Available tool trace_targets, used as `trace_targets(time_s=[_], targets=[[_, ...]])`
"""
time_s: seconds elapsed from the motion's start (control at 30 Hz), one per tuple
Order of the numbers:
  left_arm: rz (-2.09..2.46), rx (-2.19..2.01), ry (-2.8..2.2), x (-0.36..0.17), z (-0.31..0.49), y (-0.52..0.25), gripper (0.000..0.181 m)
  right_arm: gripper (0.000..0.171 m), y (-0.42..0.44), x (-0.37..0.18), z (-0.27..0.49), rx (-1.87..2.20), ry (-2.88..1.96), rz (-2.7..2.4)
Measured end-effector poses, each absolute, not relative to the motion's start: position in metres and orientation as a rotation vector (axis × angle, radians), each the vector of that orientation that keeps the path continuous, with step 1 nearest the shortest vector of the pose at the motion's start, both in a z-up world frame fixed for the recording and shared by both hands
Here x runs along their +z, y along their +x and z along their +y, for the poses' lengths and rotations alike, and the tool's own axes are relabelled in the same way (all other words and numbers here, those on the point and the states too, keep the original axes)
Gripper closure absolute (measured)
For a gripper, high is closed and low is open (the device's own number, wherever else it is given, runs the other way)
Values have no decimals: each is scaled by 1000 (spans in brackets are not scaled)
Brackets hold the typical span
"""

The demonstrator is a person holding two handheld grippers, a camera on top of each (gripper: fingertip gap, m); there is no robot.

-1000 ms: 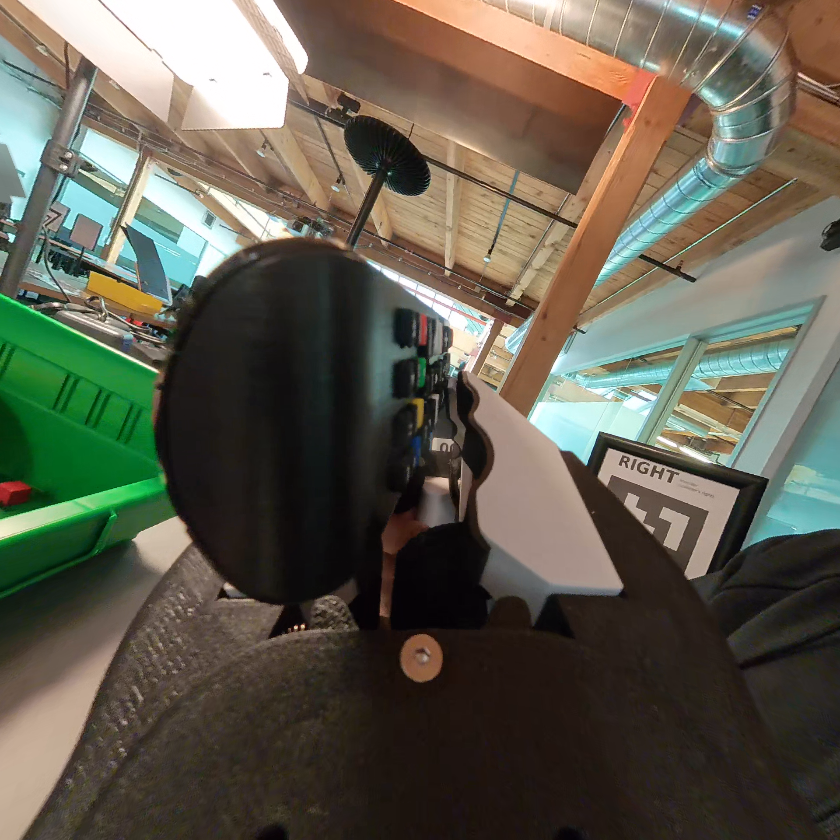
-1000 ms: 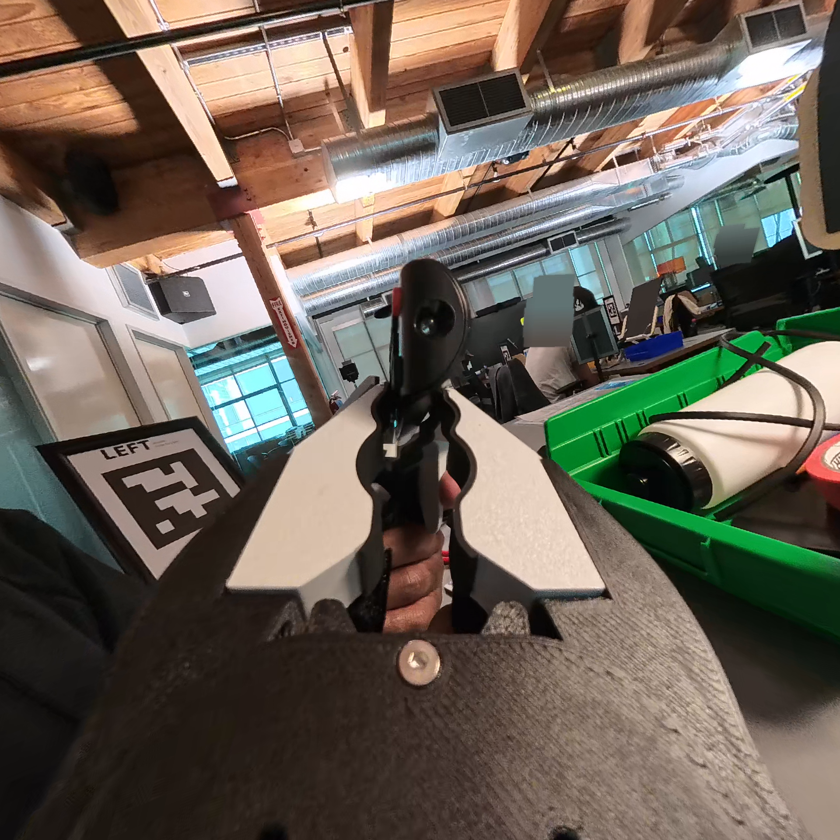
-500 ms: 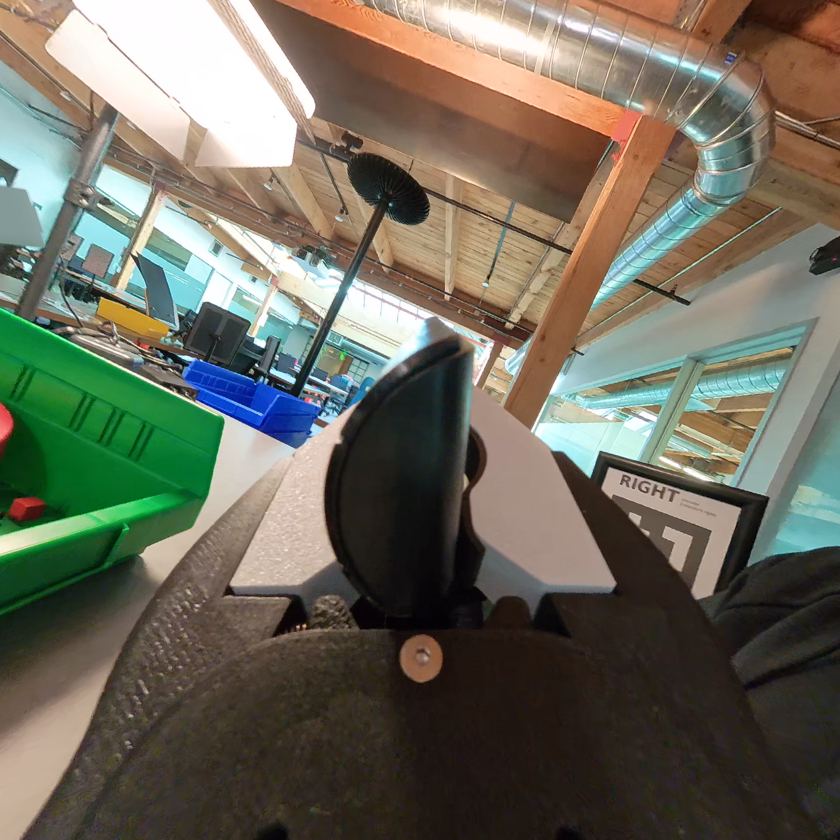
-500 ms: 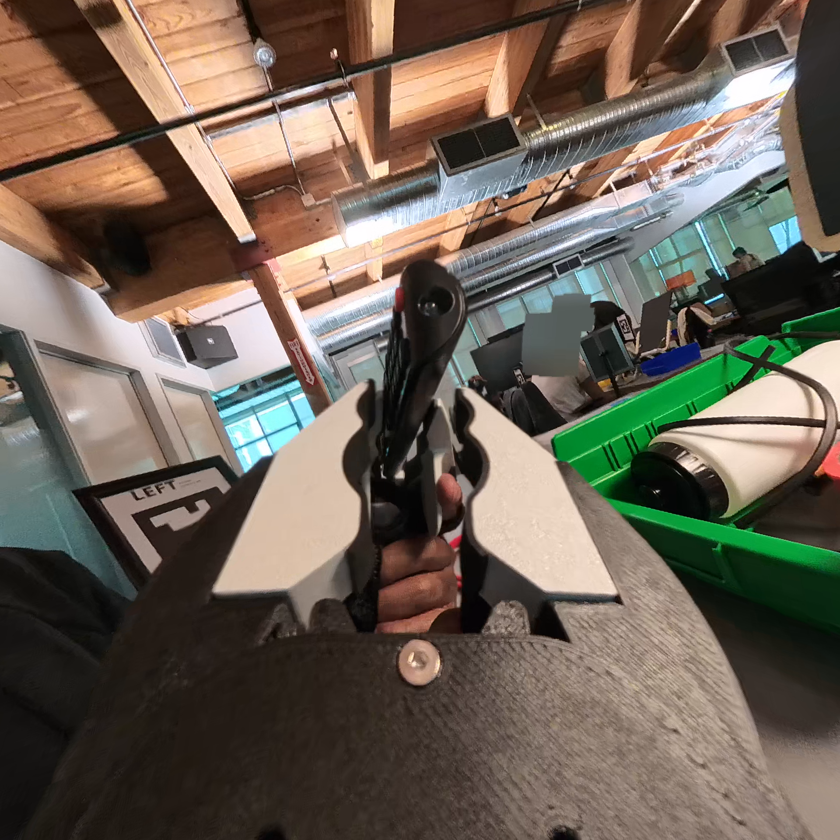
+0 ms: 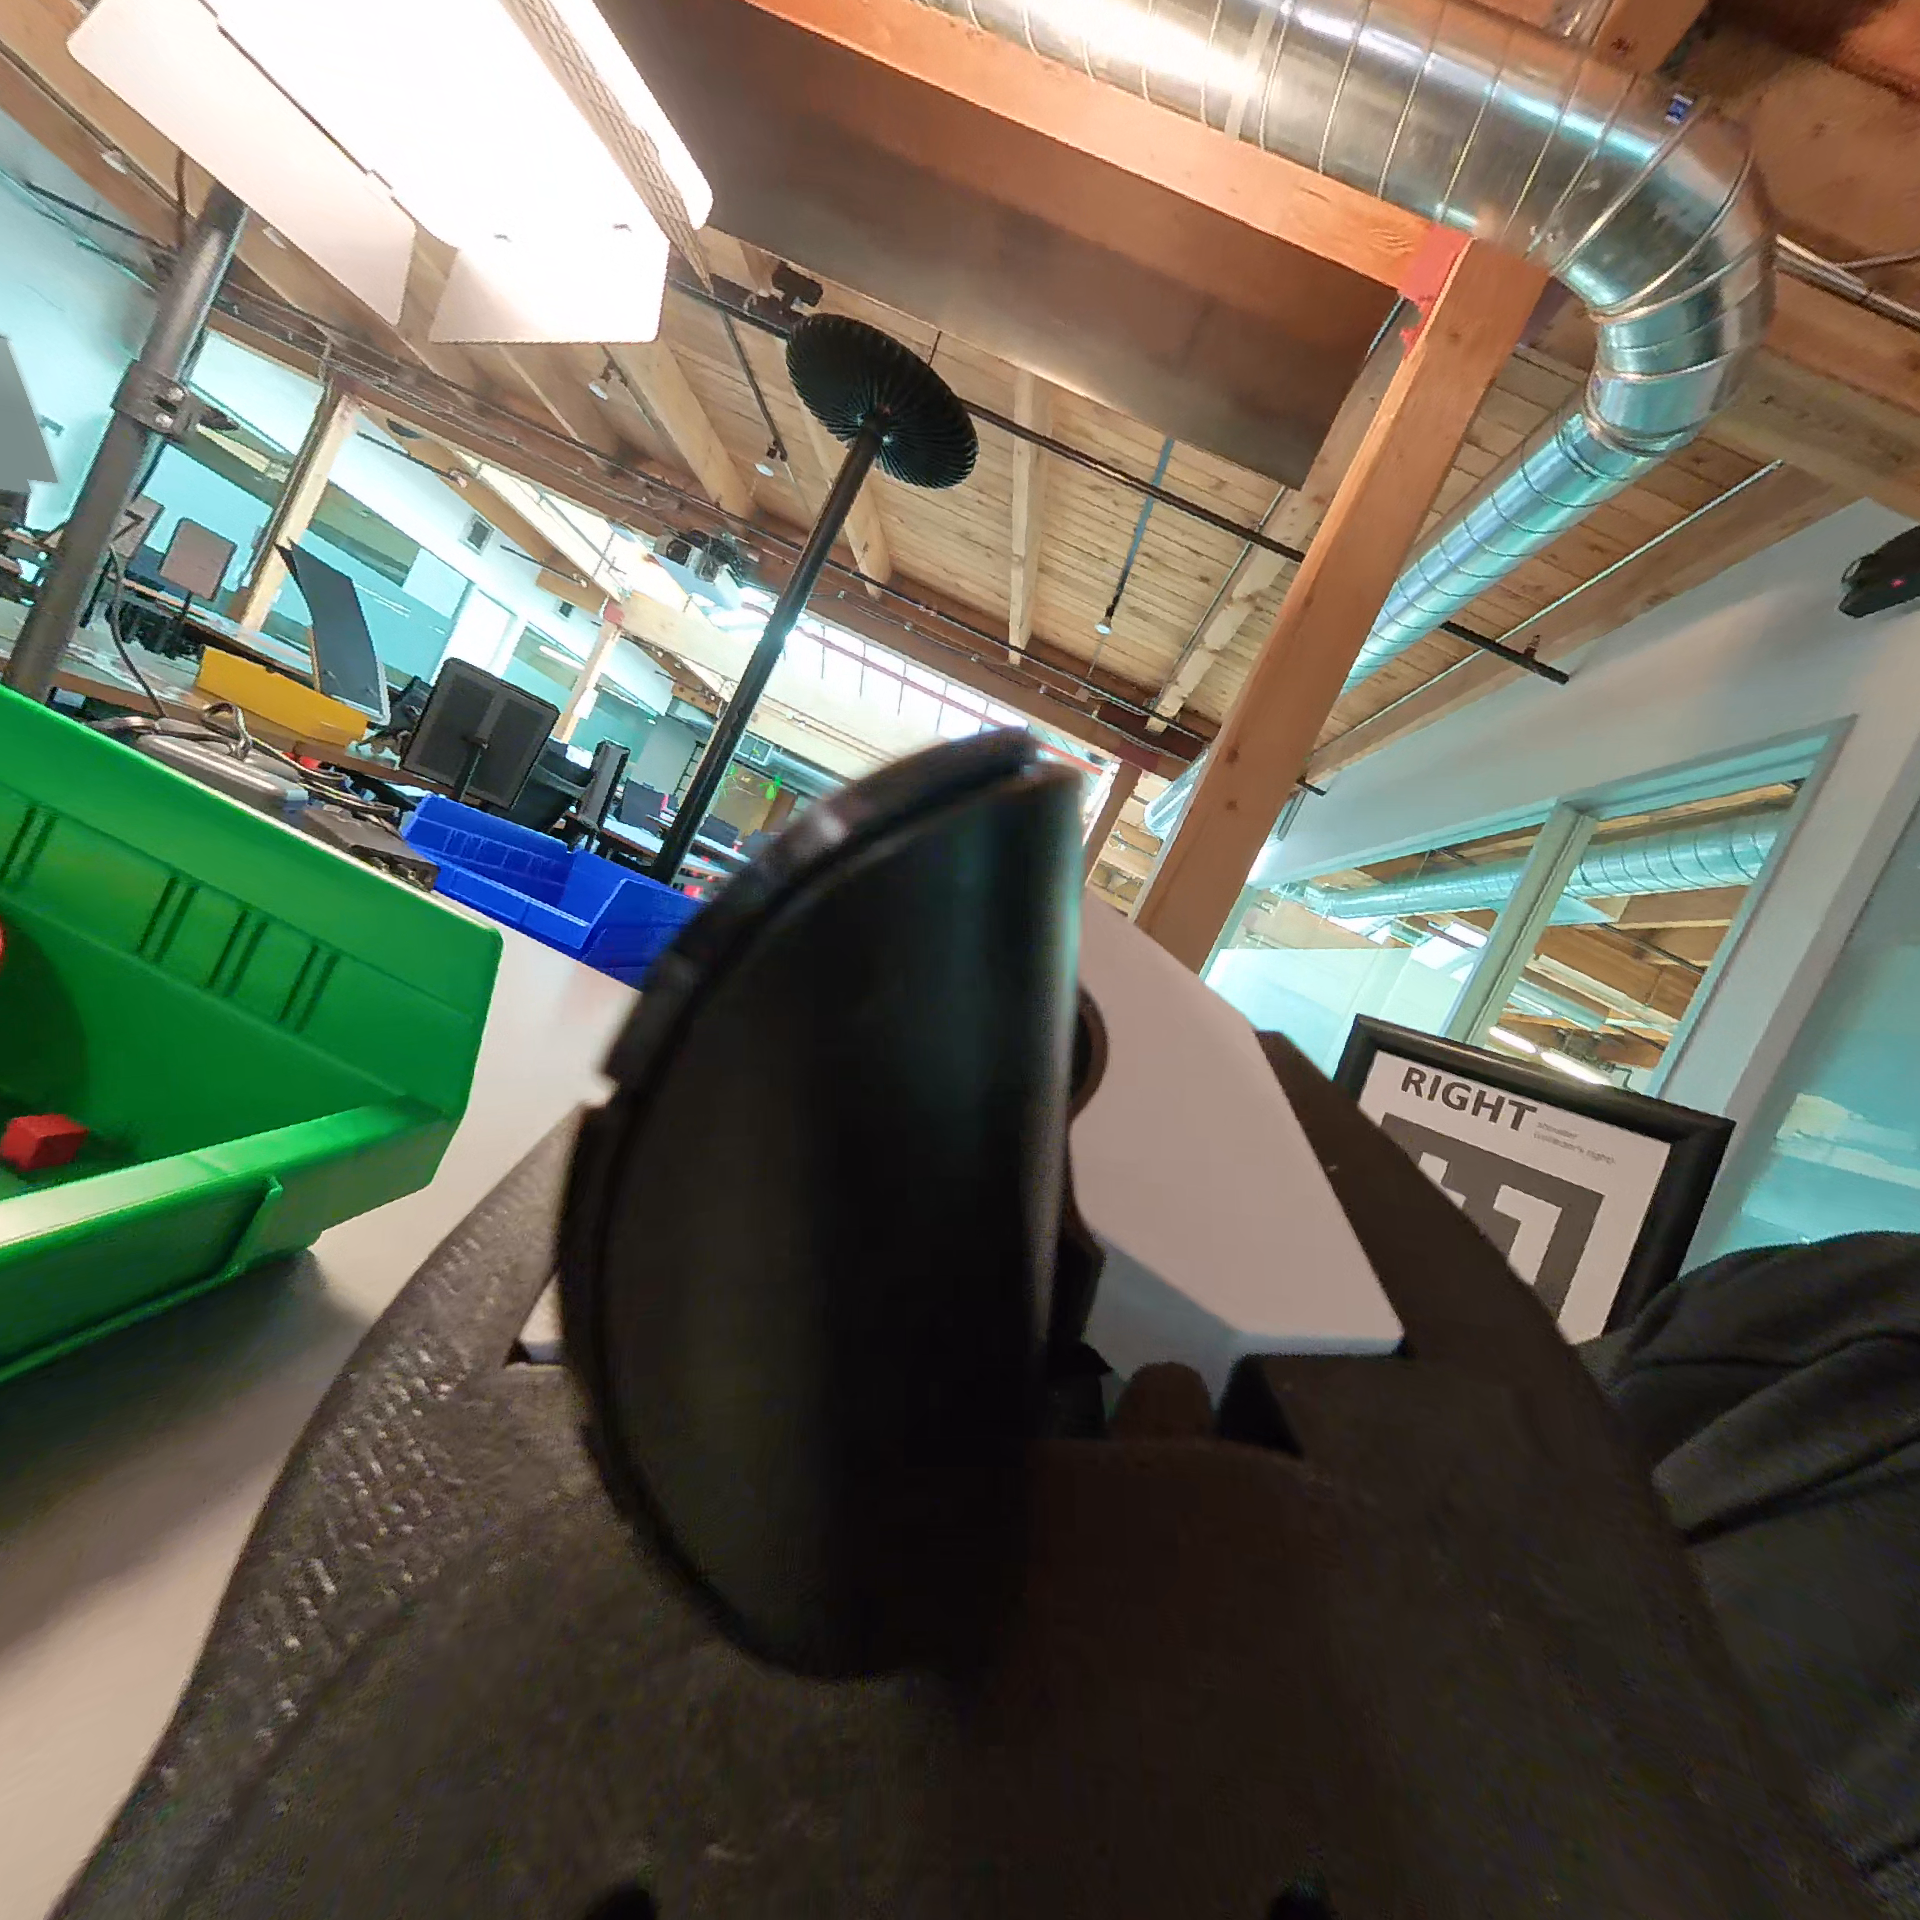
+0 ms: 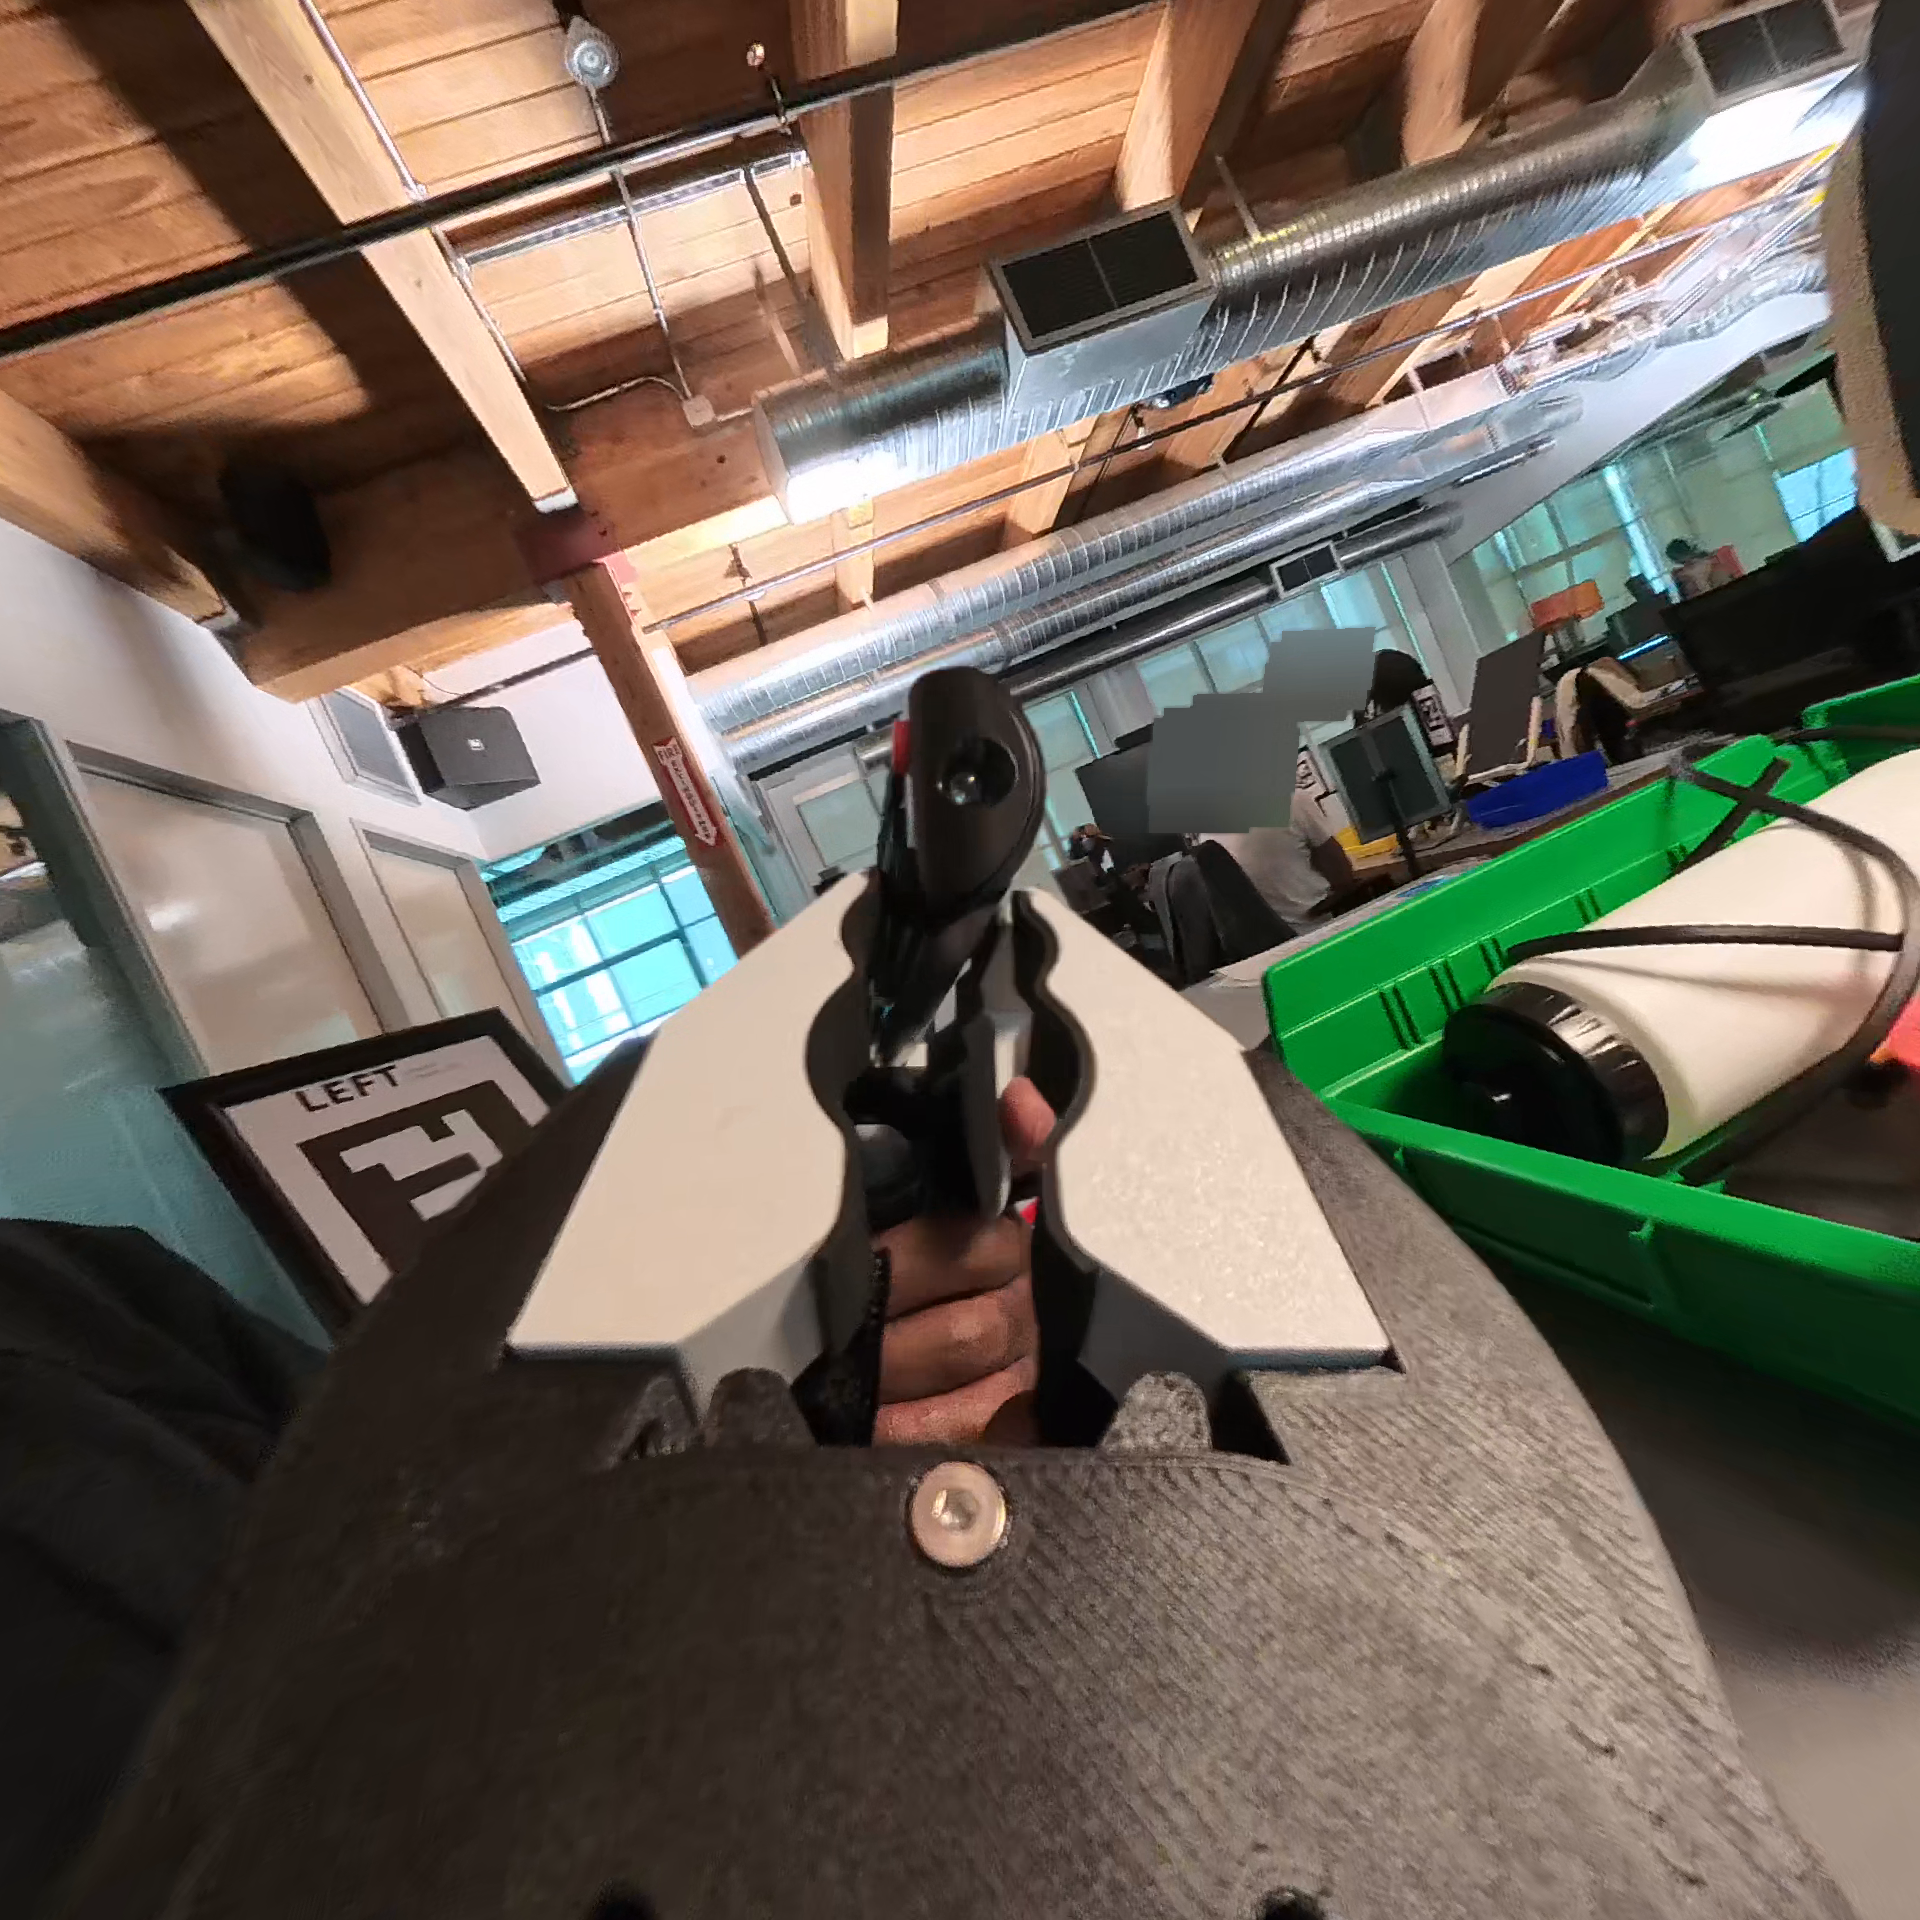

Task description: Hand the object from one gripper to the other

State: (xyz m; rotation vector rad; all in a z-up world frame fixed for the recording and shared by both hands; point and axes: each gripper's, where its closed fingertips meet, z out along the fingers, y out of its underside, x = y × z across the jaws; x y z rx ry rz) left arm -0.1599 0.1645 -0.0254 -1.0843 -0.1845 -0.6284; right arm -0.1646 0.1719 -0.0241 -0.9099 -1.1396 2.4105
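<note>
The object is a black remote control (image 5: 831, 1195) with coloured buttons. In the left wrist view its rounded end sits very close to the camera, between the grey fingers of my left gripper (image 5: 904, 914), which is shut on it. It hides most of the left finger. In the right wrist view the remote (image 6: 966, 821) stands edge-on between the fingers of my right gripper (image 6: 940, 914), and its tip sticks up past them. The jaws sit close on both sides of it. Behind them I see a finger of the left gripper (image 6: 982, 1081) and a hand (image 6: 956, 1320).
A green bin (image 5: 260, 1039) with a red block (image 5: 42, 1138) lies on the grey table (image 5: 125, 1507). In the right wrist view the bin (image 6: 1558, 1247) holds a white roll (image 6: 1714, 987) and black cable. Framed marker cards (image 5: 1507, 1174) (image 6: 384, 1132) stand nearby. A blue bin (image 5: 582, 894) is farther off. Both grippers' tips are close together, under 4 cm apart.
A second ago the left jaws were wide open around the remote, which showed its button face. They closed on it, and its end has since come nearer the left camera. The right gripper kept its hold.
</note>
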Motion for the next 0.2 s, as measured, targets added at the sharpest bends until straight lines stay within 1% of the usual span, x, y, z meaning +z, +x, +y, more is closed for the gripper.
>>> trace_targets(time_s=[0.03, 0.07, 0.1, 0.13, 0.2], targets=[[-179, -623, -1089, -25, 164, -160, 151, 136, -165, -22, 175, 2400, -910, -1118], [-176, -619, -1086, -25, 164, -159, 152, 132, -164, -20, 181, 2407, -913, -1078], [-173, -619, -1087, -25, 164, -159, 153, 136, -164, -18, 185, 2422, -916, -1054], [-170, -625, -1092, -25, 165, -158, 154, 146, -162, -18, 184, 2443, -903, -1061], [-185, -636, -1090, -26, 166, -158, 157, 148, -162, -19, 182, 2457, -902, -1069]])
